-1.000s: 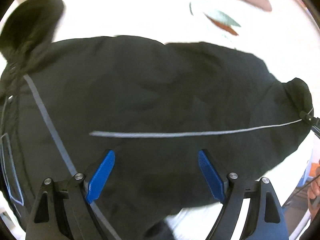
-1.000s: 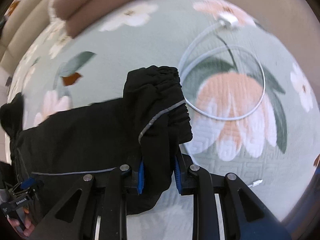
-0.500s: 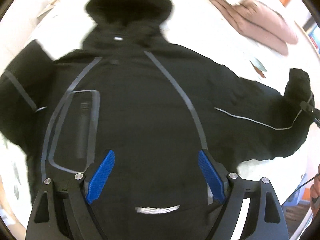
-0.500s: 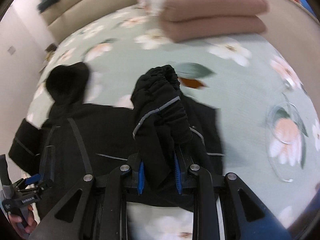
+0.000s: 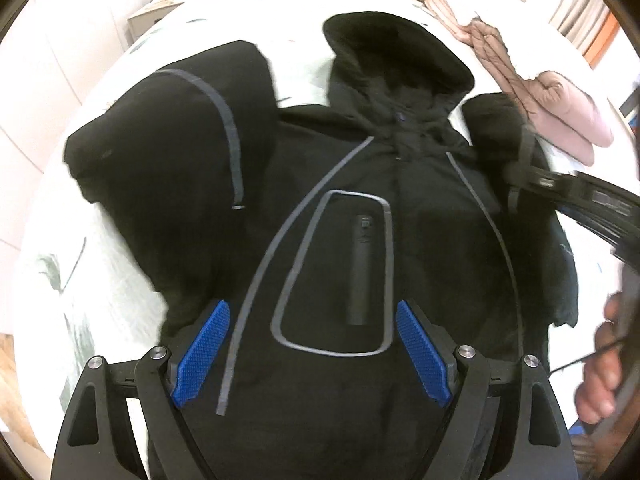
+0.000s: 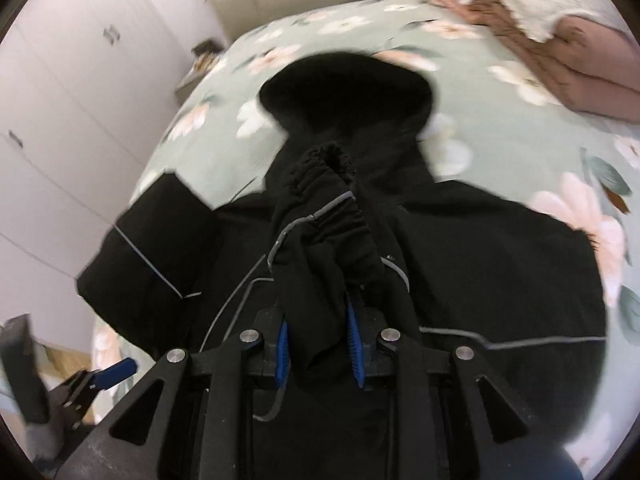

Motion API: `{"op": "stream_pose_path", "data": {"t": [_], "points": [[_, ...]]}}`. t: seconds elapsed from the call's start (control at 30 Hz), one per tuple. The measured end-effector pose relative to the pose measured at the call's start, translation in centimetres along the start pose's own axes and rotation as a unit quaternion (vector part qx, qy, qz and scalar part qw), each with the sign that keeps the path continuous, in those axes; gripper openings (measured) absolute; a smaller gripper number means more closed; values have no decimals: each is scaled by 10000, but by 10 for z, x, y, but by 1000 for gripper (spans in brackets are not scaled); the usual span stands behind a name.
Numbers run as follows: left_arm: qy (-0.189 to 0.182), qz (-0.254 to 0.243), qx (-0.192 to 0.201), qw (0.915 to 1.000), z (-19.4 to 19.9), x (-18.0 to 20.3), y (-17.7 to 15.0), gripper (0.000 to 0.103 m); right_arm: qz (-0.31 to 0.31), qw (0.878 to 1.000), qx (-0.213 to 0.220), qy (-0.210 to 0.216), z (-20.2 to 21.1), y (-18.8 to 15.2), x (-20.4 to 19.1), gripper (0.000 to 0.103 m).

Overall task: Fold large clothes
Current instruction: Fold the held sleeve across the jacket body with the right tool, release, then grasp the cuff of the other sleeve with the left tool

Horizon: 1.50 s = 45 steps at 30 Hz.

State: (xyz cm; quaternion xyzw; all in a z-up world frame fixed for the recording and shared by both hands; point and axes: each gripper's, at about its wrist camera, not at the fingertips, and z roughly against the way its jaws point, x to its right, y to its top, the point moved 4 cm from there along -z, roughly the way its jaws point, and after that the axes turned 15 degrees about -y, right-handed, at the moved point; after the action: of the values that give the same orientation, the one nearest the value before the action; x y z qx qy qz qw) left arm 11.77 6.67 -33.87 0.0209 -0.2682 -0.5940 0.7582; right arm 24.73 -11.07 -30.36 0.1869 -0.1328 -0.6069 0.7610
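Note:
A large black hooded jacket (image 5: pixel 420 208) with grey piping lies face up on the bed, hood (image 5: pixel 392 52) toward the headboard; one sleeve (image 5: pixel 176 148) is folded onto its left side. My left gripper (image 5: pixel 310 350) is open and empty just above the jacket's chest pocket. My right gripper (image 6: pixel 318 340) is shut on the other sleeve's elastic cuff (image 6: pixel 332 216) and holds it over the jacket's body (image 6: pixel 500 260), below the hood (image 6: pixel 344 88). The right gripper also shows at the right edge of the left wrist view (image 5: pixel 532 178).
The bed has a pale green floral cover (image 6: pixel 520 128). Folded pink bedding (image 5: pixel 552 92) lies at the back right, also in the right wrist view (image 6: pixel 560 52). White wardrobe doors (image 6: pixel 60 120) stand left of the bed. A small bedside table (image 5: pixel 152 16) is at the far left.
My right gripper has carried the cuff from the outstretched right side in over the jacket's body. My left gripper has swung from the right sleeve to the chest and stayed open.

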Motion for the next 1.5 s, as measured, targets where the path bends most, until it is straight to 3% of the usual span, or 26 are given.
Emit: {"op": "stream_pose_path", "data": {"t": [0.27, 0.33, 0.37, 0.4, 0.5, 0.67, 0.77, 0.9, 0.93, 1.03, 1.07, 1.2, 1.33, 1.37, 1.5], "points": [[-34, 11, -28, 10000, -7, -49, -17, 86, 209, 9971, -732, -82, -100, -38, -56, 36], [-118, 10, -49, 9999, -10, -54, -19, 86, 308, 9964, -794, -44, -114, -47, -63, 54], [-163, -7, -61, 9998, -12, -55, -19, 86, 405, 9962, -753, 140, -113, -49, -69, 69], [-226, -28, -68, 9997, -14, -56, -18, 86, 538, 9953, -758, 283, -108, -49, -75, 77], [-457, -18, -5, 9990, -17, -52, -11, 86, 798, 9948, -571, 286, -79, -50, -74, 77], [-924, -76, 51, 9957, -30, -32, 8, 86, 577, 9977, -233, -259, -26, -60, -15, 77], [-1171, -128, 48, 9930, -53, -15, 31, 86, 232, 9931, -363, -1086, -26, -70, 40, 77], [-1582, 374, -14, 9867, -97, -7, 60, 86, -368, 9882, -670, -1324, -37, -83, 95, 77], [-1660, 455, -31, 9851, -106, -7, 66, 81, -475, 9875, -694, -1333, -37, -84, 103, 77], [-1528, 419, -268, 9870, -132, -3, 75, 26, -568, 9859, -690, -1415, -33, -86, 116, 77], [-1471, 358, -255, 9881, -134, -3, 76, 22, -558, 9855, -661, -1460, -31, -87, 115, 77], [-1639, 225, 92, 9862, -109, -17, 84, 19, -521, 9843, -520, -1606, -18, -82, 113, 77], [-1157, 272, 413, 9921, -66, -66, 87, 19, -608, 9844, -332, -1616, -7, -73, 114, 77], [-1077, 310, 320, 9932, -65, -76, 84, 19, -649, 9844, -345, -1597, -11, -71, 115, 77], [-681, 12, -664, 9955, -99, -96, 60, 22, -697, 9804, -920, -1594, -67, -76, 114, 77]]}}
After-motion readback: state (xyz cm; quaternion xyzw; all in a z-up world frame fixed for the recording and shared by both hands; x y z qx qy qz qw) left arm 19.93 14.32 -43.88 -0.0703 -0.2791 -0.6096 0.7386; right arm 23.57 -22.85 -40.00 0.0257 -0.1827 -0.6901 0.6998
